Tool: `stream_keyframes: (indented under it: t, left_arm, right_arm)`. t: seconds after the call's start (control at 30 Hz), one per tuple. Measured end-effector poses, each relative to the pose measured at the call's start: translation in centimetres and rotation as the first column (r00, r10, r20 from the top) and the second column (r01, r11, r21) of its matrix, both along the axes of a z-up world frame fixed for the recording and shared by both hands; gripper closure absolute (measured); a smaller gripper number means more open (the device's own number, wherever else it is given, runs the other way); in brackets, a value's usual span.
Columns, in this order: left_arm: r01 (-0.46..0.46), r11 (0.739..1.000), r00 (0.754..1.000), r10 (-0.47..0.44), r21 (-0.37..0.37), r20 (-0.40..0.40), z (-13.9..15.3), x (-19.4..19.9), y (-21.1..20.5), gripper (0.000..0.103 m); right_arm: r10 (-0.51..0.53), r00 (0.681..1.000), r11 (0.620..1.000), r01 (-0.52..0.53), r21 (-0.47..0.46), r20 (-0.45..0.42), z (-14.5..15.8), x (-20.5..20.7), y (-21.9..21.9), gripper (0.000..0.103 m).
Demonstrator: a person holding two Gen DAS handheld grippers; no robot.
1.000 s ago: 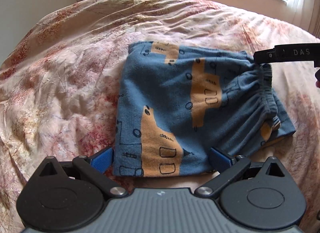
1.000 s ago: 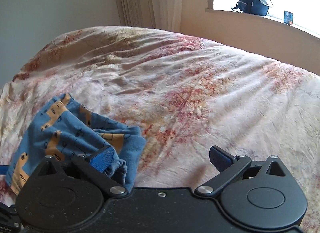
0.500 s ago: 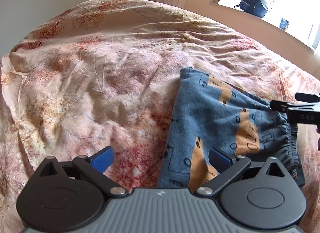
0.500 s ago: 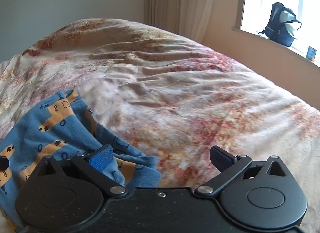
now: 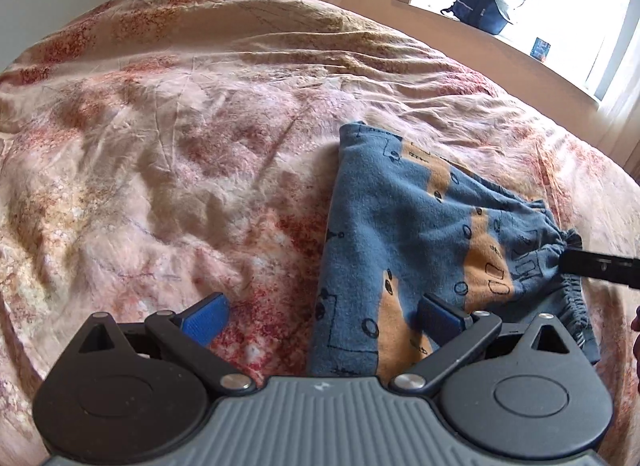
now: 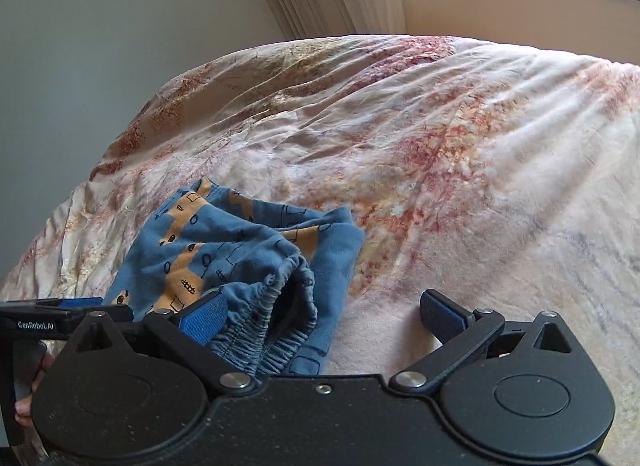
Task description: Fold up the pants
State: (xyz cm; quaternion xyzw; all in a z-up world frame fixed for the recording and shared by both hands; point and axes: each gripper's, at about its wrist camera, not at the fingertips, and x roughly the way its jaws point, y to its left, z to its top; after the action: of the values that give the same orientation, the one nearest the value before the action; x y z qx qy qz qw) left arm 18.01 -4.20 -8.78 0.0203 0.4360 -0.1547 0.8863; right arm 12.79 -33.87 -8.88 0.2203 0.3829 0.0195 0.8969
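Since half a second ago the left gripper [image 5: 320,316] has slid a little further left, so the folded blue fleece pants with orange vehicle print [image 5: 432,242] now sit at about two o'clock from it, on the rumpled pink-and-red floral bedspread [image 5: 160,169]. Its fingers are spread, gripping nothing, the right pad over the pants' near edge. The right gripper [image 6: 320,316], also spread, has its left pad [image 6: 204,316] against the gathered elastic waistband [image 6: 276,318] at nine o'clock. The bundle's long axis runs from twelve to five o'clock in the left view; the right gripper looks nearer the waistband.
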Motion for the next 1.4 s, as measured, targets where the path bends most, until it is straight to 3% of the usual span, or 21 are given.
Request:
stream_keyframes:
  t: [0.17,0.33,0.47,0.57,0.73,0.83,1.03,1.13,1.2,1.27,1.4]
  left_arm:
    - [0.027,0.999,0.999,-0.028,0.024,0.038,-0.1,-0.6,-0.8,0.000]
    - [0.041,0.999,0.999,-0.042,0.013,0.029,0.2,-0.7,-1.0,0.000]
    - [0.062,0.998,0.997,-0.063,0.007,0.035,0.2,-0.9,-1.3,0.000]
    - [0.066,0.998,0.997,-0.066,0.001,0.037,0.1,-0.9,-1.3,0.000]
    - [0.063,0.998,0.998,-0.063,0.000,0.024,-0.3,-0.8,-1.2,0.000]
    - [0.070,0.998,0.997,-0.070,0.006,0.022,-0.8,-0.8,-1.2,0.000]
    - [0.029,0.995,0.999,-0.032,-0.091,-0.030,-1.0,-0.1,0.1,0.000]
    - [0.010,0.990,0.998,-0.018,-0.140,-0.056,-0.6,-0.1,0.5,0.001]
    - [0.021,0.987,0.997,-0.031,-0.157,-0.065,-0.2,-0.2,0.6,0.004]
    - [0.044,0.986,0.996,-0.057,-0.163,-0.072,0.1,-0.4,0.3,0.012]
    - [0.059,0.982,0.993,-0.077,-0.179,-0.093,0.4,-0.5,0.1,0.021]
  right_arm:
    - [0.062,0.996,0.998,-0.063,0.018,0.064,-0.1,0.3,0.2,0.001]
    - [0.074,0.993,0.993,-0.082,0.089,0.087,-0.5,0.3,-0.1,0.010]
    - [0.068,0.993,0.988,-0.081,0.132,0.099,-0.8,0.0,-0.3,0.026]
    - [0.062,0.994,0.987,-0.076,0.145,0.095,-1.0,0.0,-0.4,0.029]
    - [0.058,0.994,0.984,-0.073,0.161,0.092,-1.4,0.0,-0.6,0.029]
    - [0.071,0.992,0.983,-0.086,0.163,0.100,-1.5,0.0,-0.4,0.022]
    - [0.061,0.993,0.979,-0.080,0.188,0.106,-1.6,0.0,-0.7,0.023]
    - [0.049,0.994,0.978,-0.068,0.197,0.101,-1.7,-0.1,-1.0,0.029]
    - [0.045,0.994,0.977,-0.064,0.204,0.096,-1.7,-0.2,-1.1,0.042]
    - [0.035,0.995,0.975,-0.054,0.214,0.088,-1.8,-0.3,-1.2,0.051]
    - [0.016,0.996,0.966,-0.037,0.255,0.083,-2.0,-0.6,-1.6,0.058]
